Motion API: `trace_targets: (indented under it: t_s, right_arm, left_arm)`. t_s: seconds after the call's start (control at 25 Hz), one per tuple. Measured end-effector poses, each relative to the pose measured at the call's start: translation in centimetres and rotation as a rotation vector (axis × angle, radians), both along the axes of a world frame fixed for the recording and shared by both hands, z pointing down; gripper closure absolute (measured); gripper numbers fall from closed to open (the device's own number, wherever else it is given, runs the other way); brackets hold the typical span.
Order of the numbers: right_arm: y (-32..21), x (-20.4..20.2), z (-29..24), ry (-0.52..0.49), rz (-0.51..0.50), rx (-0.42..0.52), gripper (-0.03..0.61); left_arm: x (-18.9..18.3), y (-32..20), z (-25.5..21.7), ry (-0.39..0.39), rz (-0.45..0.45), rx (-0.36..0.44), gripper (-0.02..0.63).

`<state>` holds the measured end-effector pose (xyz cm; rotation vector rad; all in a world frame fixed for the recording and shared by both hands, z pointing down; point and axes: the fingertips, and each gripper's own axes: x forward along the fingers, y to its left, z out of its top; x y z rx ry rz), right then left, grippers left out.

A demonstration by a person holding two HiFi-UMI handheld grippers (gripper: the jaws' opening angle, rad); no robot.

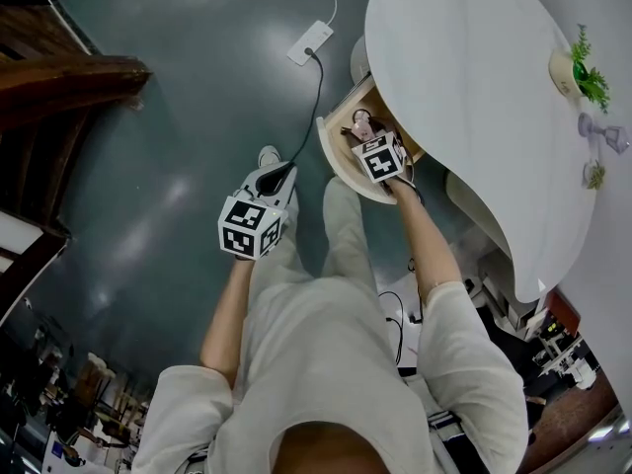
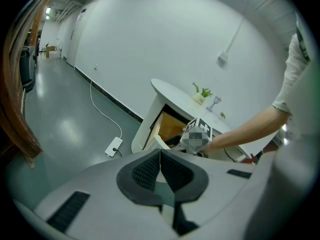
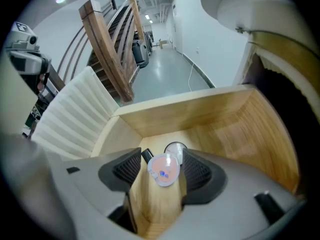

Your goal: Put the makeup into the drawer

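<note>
Right tongs (image 3: 161, 168) stand wide around the compact (image 3: 164, 171) in the drawer (image 3: 200, 109), left tongs (image 2: 160, 159) shut empty; it looks light, stiff, slick, best pinched across its rim.

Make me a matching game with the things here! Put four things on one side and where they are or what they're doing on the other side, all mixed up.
Things:
1. left tongs
2. pink makeup compact
3. power strip
4. little plant

Places or states:
A. on the white table
B. between the open right tongs, in the wooden drawer
C. shut, with nothing in them
D. on the grey floor

Pairs: 1-C, 2-B, 3-D, 4-A.
</note>
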<state>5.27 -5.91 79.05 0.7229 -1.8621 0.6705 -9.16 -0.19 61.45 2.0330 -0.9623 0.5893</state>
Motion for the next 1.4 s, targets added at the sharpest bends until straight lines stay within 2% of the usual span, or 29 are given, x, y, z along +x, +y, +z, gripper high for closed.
trace_targets:
  t_s: [0.08,0.16,0.28,0.32,0.44,0.6,0.92,1.2,1.4]
  right_arm:
    - [-0.6,-0.1,-1.7,-0.023,0.006,0.06,0.336]
    - [-1.1,-0.4,-3.2,-0.057,0.003,0.102,0.389]
    - [-1.3,-0.9,-5.3,-0.077,-0.052,0.147,0.403]
    - [-1.3,-0.9,-6.1,-0.082,-0.059,0.17,0.434]
    - [-0.9,-1.3,-9.0,-0.129,-0.025,0.235,0.511]
    - [-1.0,-1.1,-13.0,-0.175,0.057,0.309,0.58]
    - [-1.0,1.6,-20.7,-0.239,0.212,0.414,0.58]
    - [-2.0,4.5,-27.0,-0.252,0.31,0.515,0.581]
    - [-3.2,6.3,-32.2,-0.253,0.341,0.604,0.581]
  left_arm:
    - [0.1,-0.1,-0.1,0.002,0.0,0.004,0.601]
    - [0.3,-0.3,-0.2,0.003,0.003,0.009,0.601]
    - [0.5,-0.5,-0.3,0.002,0.008,0.015,0.601]
    - [0.5,-0.5,-0.4,0.002,0.009,0.017,0.601]
    - [0.5,-0.5,-0.7,-0.001,0.014,0.024,0.601]
    - [0.6,-0.9,-1.3,-0.003,0.019,0.039,0.601]
    - [1.5,-2.8,-5.0,-0.004,0.03,0.106,0.601]
    - [2.2,-5.9,-10.9,-0.012,0.038,0.22,0.601]
    - [3.0,-7.4,-15.0,-0.009,0.051,0.293,0.601]
